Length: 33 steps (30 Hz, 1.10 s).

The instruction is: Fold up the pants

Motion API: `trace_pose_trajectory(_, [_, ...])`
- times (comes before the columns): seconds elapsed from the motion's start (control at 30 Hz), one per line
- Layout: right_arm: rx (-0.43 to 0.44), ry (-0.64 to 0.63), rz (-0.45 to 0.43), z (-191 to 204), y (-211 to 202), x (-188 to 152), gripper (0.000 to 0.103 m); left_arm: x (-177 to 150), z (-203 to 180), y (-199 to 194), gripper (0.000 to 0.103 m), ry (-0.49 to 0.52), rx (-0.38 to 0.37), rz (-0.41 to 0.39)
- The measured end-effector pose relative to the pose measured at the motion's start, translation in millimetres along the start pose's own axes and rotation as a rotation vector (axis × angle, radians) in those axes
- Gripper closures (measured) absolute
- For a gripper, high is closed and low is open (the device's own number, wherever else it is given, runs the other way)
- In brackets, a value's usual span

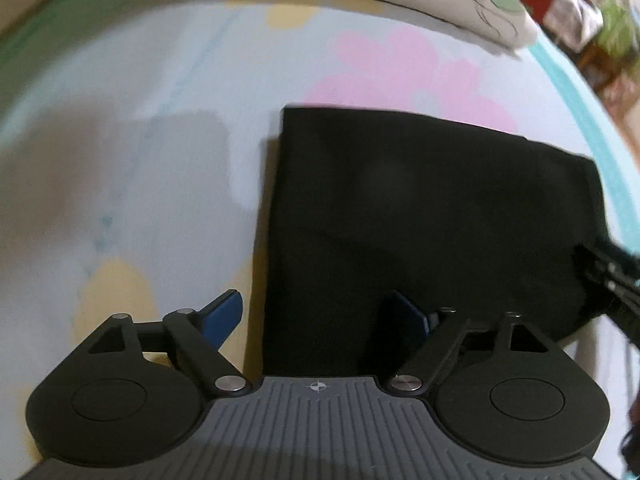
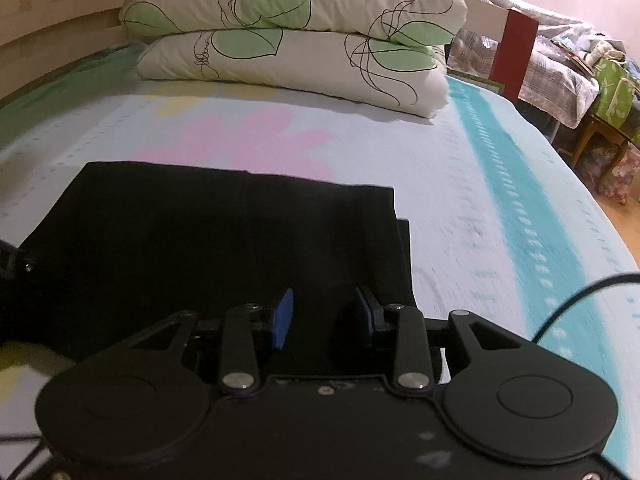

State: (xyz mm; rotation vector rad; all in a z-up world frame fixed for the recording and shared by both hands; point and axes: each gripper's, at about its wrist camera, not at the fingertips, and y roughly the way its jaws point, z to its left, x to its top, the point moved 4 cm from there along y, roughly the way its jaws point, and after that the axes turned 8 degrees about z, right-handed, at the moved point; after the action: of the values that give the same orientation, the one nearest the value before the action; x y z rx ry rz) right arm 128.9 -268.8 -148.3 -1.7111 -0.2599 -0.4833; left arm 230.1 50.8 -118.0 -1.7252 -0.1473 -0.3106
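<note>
The black pants (image 1: 420,220) lie folded into a flat rectangle on the bed; they also show in the right wrist view (image 2: 208,240). My left gripper (image 1: 316,316) is open at the pants' near left edge, its left pad (image 1: 224,316) over the sheet and its right pad (image 1: 408,316) over the cloth. My right gripper (image 2: 324,316) is open over the pants' near right corner, with both blue pads (image 2: 283,318) above the cloth and nothing held. The right gripper also shows at the right edge of the left wrist view (image 1: 608,280).
The bed sheet (image 2: 460,200) is pale blue with pink and yellow patches and a teal stripe on the right. Two stacked pillows (image 2: 296,40) lie at the head. A second bed, a wooden stool and clutter (image 2: 592,92) stand to the right. A black cable (image 2: 576,308) crosses the sheet.
</note>
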Motion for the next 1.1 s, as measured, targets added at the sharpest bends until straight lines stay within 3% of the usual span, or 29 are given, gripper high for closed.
trace_pose_trajectory(0.17, [0.007, 0.028, -0.009, -4.6, -16.7, -2.1, 0.067, 3.0, 4.3, -2.0, 0.019, 0.017, -0.039, -0.015])
trace_pose_trajectory(0.3, [-0.003, 0.148, -0.059, -29.0, -24.9, 6.3, 0.055, 14.2, 0.5, 1.5, 0.019, 0.050, -0.050, -0.015])
trace_pose_trajectory(0.43, [0.029, 0.281, 0.031, -62.5, -4.1, 8.5, 0.053, 21.8, -1.7, 7.5, 0.019, 0.059, -0.069, -0.007])
trace_pose_trajectory(0.77, [0.370, 0.439, 0.147, -90.7, 41.9, 2.1, 0.048, 27.1, -7.9, 16.8, 0.005, 0.128, -0.103, -0.005])
trace_pose_trajectory(0.9, [0.434, 0.444, 0.142, -87.8, 51.6, 6.7, 0.046, 28.1, -3.7, 17.1, 0.003, 0.136, -0.144, -0.012])
trace_pose_trajectory(1.1, [0.446, 0.442, 0.132, -78.3, 58.6, 15.1, 0.047, 34.0, -6.5, 18.7, 0.002, 0.110, -0.158, -0.026])
